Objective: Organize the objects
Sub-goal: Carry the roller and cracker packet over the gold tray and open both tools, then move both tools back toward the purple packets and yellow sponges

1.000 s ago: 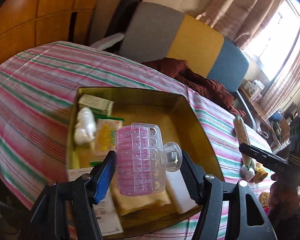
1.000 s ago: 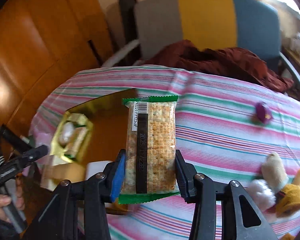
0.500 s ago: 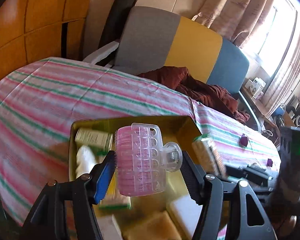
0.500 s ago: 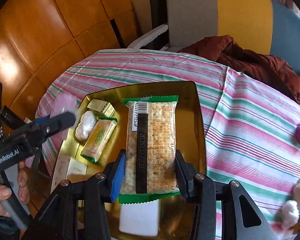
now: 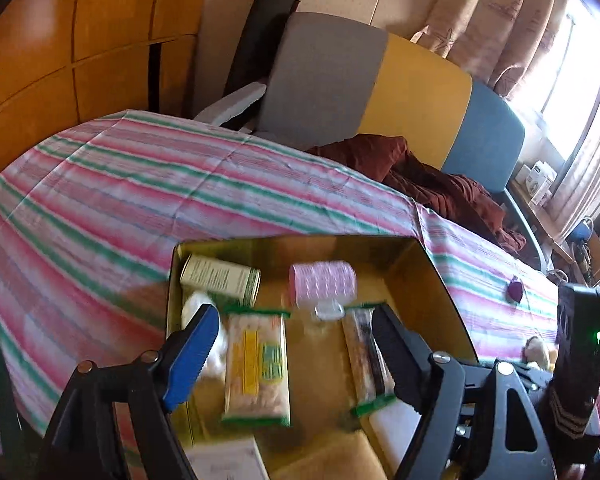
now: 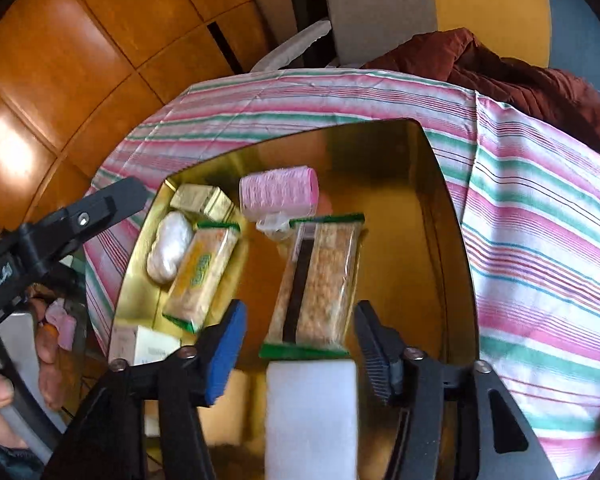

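Both hand-held grippers hover over the gold tin (image 6: pixel 440 208). Left hand-held gripper (image 5: pixel 296 344) wide, empty. Right hand-held gripper (image 6: pixel 300 336) wide, cracker pack (image 6: pixel 320 280) lying free between its fingers

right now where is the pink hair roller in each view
Left wrist: pink hair roller lies in the gold tray, centre frame, beyond the open jaws.
Right wrist: roller sits upper-centre, at the tray's far end.
Shared landmark: the green-edged cracker pack just near of it.

My counter (image 6: pixel 540 216), draped in a pink, green and white striped cloth, carries a gold tray (image 6: pixel 448 216) and a small purple object (image 5: pixel 515 291).
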{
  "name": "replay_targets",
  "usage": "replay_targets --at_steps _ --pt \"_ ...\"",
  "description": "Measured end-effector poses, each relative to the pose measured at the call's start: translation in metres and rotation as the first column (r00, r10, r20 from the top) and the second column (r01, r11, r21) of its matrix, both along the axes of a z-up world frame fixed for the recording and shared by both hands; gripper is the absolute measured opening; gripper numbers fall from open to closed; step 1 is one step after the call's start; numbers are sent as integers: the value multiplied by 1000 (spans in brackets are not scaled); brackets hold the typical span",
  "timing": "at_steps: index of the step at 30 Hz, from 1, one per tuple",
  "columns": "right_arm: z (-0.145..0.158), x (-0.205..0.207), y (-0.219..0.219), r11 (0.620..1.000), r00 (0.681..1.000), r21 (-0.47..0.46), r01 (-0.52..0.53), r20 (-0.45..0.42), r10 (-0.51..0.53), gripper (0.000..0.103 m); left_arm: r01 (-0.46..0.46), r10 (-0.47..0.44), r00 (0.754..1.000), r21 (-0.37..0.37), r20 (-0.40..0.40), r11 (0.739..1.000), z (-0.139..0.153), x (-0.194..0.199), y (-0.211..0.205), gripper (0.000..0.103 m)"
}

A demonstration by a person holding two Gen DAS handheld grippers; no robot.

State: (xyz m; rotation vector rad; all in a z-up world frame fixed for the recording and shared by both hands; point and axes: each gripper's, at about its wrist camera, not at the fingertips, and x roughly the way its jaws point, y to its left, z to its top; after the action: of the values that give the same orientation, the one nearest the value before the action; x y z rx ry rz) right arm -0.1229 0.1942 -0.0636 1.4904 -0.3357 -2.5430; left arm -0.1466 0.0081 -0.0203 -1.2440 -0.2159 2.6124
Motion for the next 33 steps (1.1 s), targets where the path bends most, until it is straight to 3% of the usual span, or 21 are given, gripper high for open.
replay_targets --at_steps 2,7,12,22,33 --pt "2 8 0 1000 1000 20 1 -19 0 82 -16 16 1000 -10 -8 1000 -1 16 -2 79" --pt "12 25 -4 997 997 78 10 -80 -4 103 -28 27 1000 -20 -12 999 -1 43 -2 79" --pt "20 40 -6 992 992 121 37 -125 -22 103 -32 31 999 -15 -19 999 3 66 -1 79" --pt "33 71 1 976 977 191 107 -200 -68 103 -38 27 995 -110 -100 993 13 100 6 79" --pt "43 97 15 966 966 212 147 -242 -94 103 15 -23 997 -116 -73 993 10 113 23 79"
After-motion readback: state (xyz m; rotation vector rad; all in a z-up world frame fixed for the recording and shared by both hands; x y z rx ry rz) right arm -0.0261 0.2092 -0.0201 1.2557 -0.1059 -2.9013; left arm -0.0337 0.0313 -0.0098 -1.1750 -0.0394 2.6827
